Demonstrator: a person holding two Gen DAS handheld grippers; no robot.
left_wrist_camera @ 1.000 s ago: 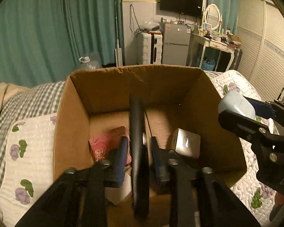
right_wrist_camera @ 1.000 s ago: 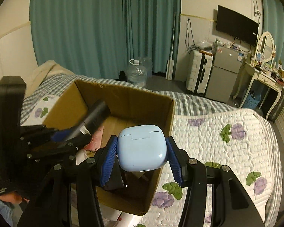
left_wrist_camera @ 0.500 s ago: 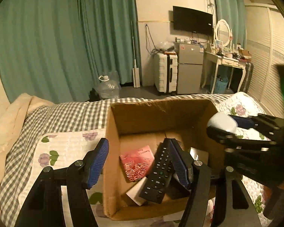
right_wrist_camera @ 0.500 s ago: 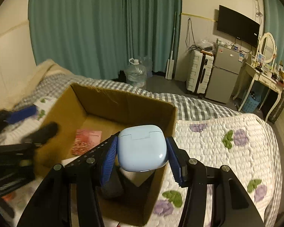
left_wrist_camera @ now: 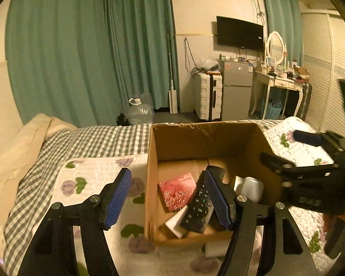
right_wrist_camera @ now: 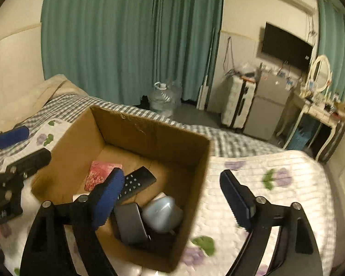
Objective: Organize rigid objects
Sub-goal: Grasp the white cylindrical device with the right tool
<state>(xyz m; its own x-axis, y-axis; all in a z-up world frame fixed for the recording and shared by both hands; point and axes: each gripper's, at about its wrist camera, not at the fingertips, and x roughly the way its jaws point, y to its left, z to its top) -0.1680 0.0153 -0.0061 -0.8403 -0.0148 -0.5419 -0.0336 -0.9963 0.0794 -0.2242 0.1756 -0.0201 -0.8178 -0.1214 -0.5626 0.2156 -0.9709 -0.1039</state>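
Cardboard box (left_wrist_camera: 184, 138), open-topped, standing on a quilted floral bedspread (left_wrist_camera: 92, 172); left wrist view. Contents seen from this side: black remote control (left_wrist_camera: 199, 209) lying tilted with its far end raised toward the box centre; red patterned packet (left_wrist_camera: 177, 192) just beside it on the box floor; white card or small carton (left_wrist_camera: 176, 220) leaning at the near wall, touching the remote's lower end; pale rounded earbud case (left_wrist_camera: 253, 188) near the right wall, against a silvery object that is largely hidden. Left gripper (left_wrist_camera: 170, 201): blue-padded fingers spread wide, nothing between them, one finger over the bedspread and the other over the box interior. Right gripper (left_wrist_camera: 294, 147) enters from the right edge, over the box's right wall, fingers parted. Right wrist view: same box (right_wrist_camera: 149, 131), seen from above its near right corner. Remote control (right_wrist_camera: 135, 185) lies diagonally beside the red packet (right_wrist_camera: 101, 177); earbud case (right_wrist_camera: 162, 214), light blue here, rests in the near corner, touching a dark flat rectangular item (right_wrist_camera: 131, 225). Right gripper (right_wrist_camera: 172, 199): fingers wide apart, empty, straddling the box's right wall. Left gripper (right_wrist_camera: 23, 145) visible at the left edge, fingers likewise separated.
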